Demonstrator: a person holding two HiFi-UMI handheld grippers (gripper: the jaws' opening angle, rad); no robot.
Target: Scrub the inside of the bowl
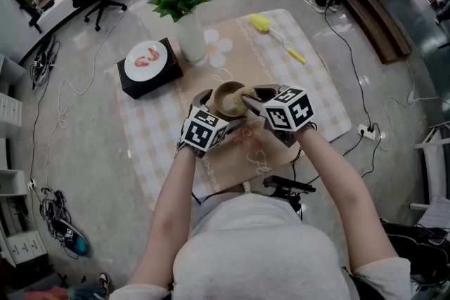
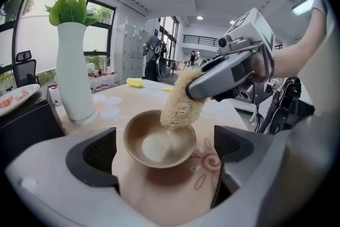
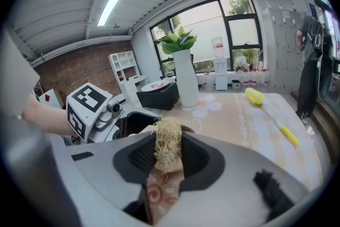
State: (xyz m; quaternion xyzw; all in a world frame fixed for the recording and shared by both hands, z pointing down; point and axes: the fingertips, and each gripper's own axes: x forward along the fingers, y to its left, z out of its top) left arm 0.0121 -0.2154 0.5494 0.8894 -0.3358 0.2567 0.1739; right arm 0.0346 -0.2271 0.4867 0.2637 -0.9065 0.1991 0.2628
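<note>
Tablecloth [image 1: 320, 84] holds vase [image 1: 191, 40], plate [image 1: 145, 60], brush [image 1: 261, 24] beyond bowl [image 1: 228, 99].

Head view looks steeply down; close gripper views seemingly face each other, sharing the vase [image 2: 74, 77].

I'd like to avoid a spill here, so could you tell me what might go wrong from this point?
1. The jaws of the left gripper stand apart beside the bowl without clamping it, so the loofah in the right gripper could shove or tip it.
2. The tall vase stands near the bowl; a sliding bowl or a wide stroke might knock it over.
</note>
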